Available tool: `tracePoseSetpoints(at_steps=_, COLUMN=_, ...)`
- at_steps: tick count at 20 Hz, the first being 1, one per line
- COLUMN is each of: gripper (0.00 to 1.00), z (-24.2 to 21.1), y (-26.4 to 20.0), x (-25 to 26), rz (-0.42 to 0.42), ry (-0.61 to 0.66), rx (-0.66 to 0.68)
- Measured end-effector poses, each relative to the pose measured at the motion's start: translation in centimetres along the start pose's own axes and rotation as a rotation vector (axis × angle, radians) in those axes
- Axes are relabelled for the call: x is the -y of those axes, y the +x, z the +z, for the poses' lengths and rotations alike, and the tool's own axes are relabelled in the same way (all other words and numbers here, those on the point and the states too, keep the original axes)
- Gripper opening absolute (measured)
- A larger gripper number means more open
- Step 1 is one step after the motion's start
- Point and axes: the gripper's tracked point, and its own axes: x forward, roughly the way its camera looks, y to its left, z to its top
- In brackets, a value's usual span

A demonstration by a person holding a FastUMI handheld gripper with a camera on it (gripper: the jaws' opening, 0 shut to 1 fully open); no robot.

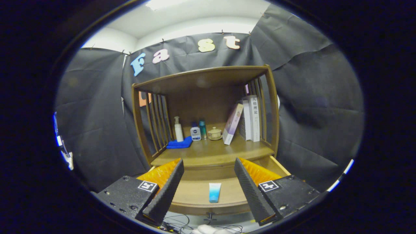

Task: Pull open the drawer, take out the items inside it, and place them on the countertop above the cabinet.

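Cabinet: I've got the wooden cabinet [208,97] dead ahead, slatted sides, shelf roof overhead.
Countertop: the countertop [213,152] sits just beyond my fingers, wide bare stretch at the front.
Drawer: the drawer [195,193] is pulled out below the countertop, its floor showing between my fingers.
Gripper: my gripper [208,188] hangs over the drawer, fingers spread wide, touching nothing.
Books: white books [252,118] standing upright at the right slats, a pale book [233,124] leaning against them.
Cloth: blue cloth [179,143] folded at the back left of the countertop.
Bottles: pump bottle [178,129] standing on the cloth, a small bottle [195,132] and a teal bottle [202,129] just beside it.
Cup: lidded cup [214,133] between bottles and books.
Tube: blue-and-white tube [214,192] lying flat in the drawer, midway between my fingers, untouched.
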Motion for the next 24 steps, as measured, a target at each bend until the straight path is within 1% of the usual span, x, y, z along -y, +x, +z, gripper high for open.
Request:
tracePoseSetpoints(at_steps=4, gripper=0.99, z=2.2, y=3.6, x=-1.4, rz=0.005, ry=-0.005, rx=-0.039)
tracePoseSetpoints(at_steps=7, gripper=0.99, z=1.6, y=6.7, x=-1.7, rz=-0.019, ry=-0.037, rx=-0.120)
tracePoseSetpoints(at_steps=11, gripper=0.99, z=-1.6, y=11.1, x=-1.2, rz=-0.063, ry=-0.069, rx=-0.298)
tracePoseSetpoints(at_steps=14, gripper=0.99, z=-5.5, y=13.4, x=-0.8, rz=-0.076, ry=-0.050, rx=-0.466)
tracePoseSetpoints(at_steps=17, gripper=0.99, z=-9.2, y=14.7, x=0.4, rz=-0.118, ry=-0.051, rx=-0.614)
tracePoseSetpoints(at_steps=19, gripper=0.99, z=-11.9, y=15.3, x=1.0, rz=-0.132, ry=-0.042, rx=-0.723)
tracePoseSetpoints(at_steps=23, gripper=0.99, z=-16.3, y=16.1, x=1.5, rz=-0.140, ry=-0.011, rx=-0.894)
tracePoseSetpoints(at_steps=24, gripper=0.99, z=-16.9, y=16.3, x=1.2, rz=-0.127, ry=0.000, rx=-0.923)
